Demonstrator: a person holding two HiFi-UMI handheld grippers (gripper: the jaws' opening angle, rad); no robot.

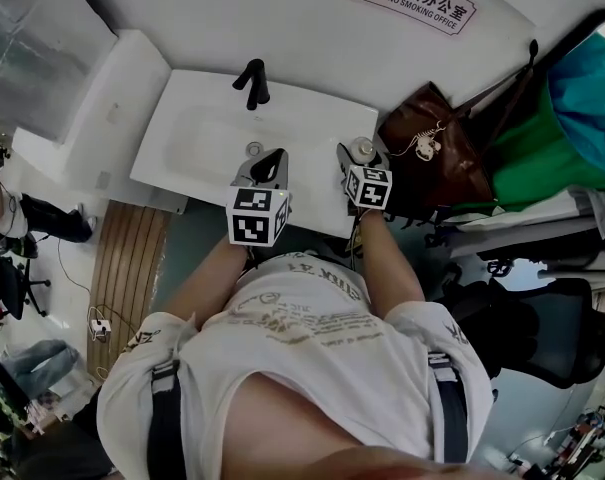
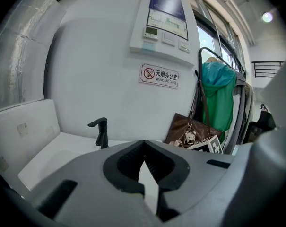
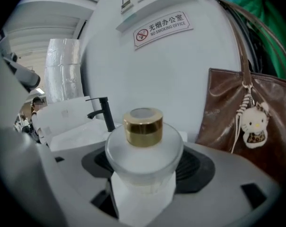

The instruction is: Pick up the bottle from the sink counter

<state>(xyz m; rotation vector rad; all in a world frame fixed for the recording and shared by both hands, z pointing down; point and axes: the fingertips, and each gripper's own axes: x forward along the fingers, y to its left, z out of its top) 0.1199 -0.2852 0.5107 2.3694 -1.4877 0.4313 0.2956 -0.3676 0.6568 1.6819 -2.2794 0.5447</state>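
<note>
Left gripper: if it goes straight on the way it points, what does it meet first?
Probably the white wall behind the white sink basin. The left gripper, jaws together and empty, aims over the basin, just right of the black faucet; depth is unclear, so it might clip the faucet.

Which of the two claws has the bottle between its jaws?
The right claw: the gold-capped bottle stands between its jaws; the left claw is shut, empty.
</note>
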